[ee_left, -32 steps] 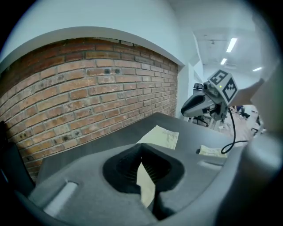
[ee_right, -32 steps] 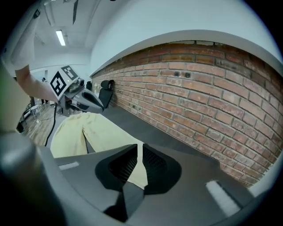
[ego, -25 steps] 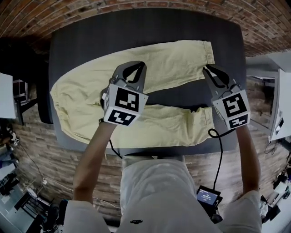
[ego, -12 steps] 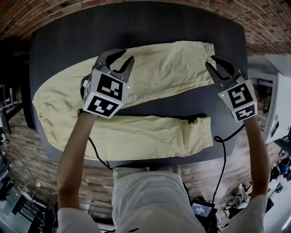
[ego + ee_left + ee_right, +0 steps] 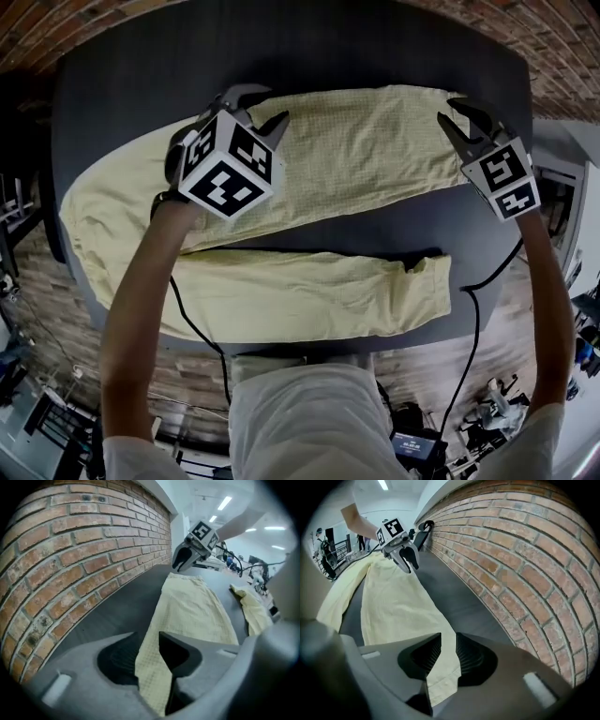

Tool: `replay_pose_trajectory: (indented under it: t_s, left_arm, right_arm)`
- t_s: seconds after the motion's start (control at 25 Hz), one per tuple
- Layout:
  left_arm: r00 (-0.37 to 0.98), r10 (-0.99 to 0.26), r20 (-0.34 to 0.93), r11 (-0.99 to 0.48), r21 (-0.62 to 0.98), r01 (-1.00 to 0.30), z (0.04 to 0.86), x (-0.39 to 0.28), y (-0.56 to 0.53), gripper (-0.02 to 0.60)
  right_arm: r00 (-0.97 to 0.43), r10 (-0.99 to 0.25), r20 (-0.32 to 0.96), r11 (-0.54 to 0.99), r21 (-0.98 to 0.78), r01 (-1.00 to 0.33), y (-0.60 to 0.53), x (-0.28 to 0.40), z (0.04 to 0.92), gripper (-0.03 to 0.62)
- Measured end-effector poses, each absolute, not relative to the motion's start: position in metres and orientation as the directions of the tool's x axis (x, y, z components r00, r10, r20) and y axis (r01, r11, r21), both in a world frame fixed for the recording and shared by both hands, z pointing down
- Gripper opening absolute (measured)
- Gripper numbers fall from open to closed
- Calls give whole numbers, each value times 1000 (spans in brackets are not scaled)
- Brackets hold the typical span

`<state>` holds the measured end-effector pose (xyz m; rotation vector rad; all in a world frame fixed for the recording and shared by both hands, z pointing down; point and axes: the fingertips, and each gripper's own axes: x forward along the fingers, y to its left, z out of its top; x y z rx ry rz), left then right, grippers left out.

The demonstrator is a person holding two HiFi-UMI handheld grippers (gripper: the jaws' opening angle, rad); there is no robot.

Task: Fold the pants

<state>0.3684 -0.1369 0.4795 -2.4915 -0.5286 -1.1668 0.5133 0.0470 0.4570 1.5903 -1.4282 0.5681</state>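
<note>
Quick tally: one pair of yellow pants (image 5: 356, 150), two legs on it. One table (image 5: 281, 52), one brick wall (image 5: 187, 11). Two grippers, the left gripper (image 5: 261, 105) and right gripper (image 5: 457, 117), two marker cubes (image 5: 230, 171) total. Background people (image 5: 322, 543): maybe two or three, too blurry to count.

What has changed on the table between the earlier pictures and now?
Both grippers moved away from the person and down to the far edge of the far leg of the pants: the left gripper near the thigh, the right gripper at the hem. Their jaws have just been opening, with the fabric edge between them, not pinched. The pants stayed spread flat on the table.
</note>
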Motion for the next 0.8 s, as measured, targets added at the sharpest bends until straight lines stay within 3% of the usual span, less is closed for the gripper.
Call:
replay_pose_trajectory:
  t_s: [0.2,0.48,0.64,0.8]
  left_arm:
    - [552,183,814,-847,-155,509,496,371,-145,132]
    - [472,206,857,-826,-107,554,519,365,-143,132]
    - [468,224,855,-845,-68,530,524,364,-141,109]
    - [453,257,854,-877,8,481,524,360,-141,64]
  right_arm:
    - [235,-468,852,64,298,-953,44,544,482,101]
    - [214,-344,914,173,285,-943,54,564,515,120]
    - [187,-328,926,143,244,-959,58,570,520,135]
    - [114,-317,942,83,147,-986,58,564,523,59]
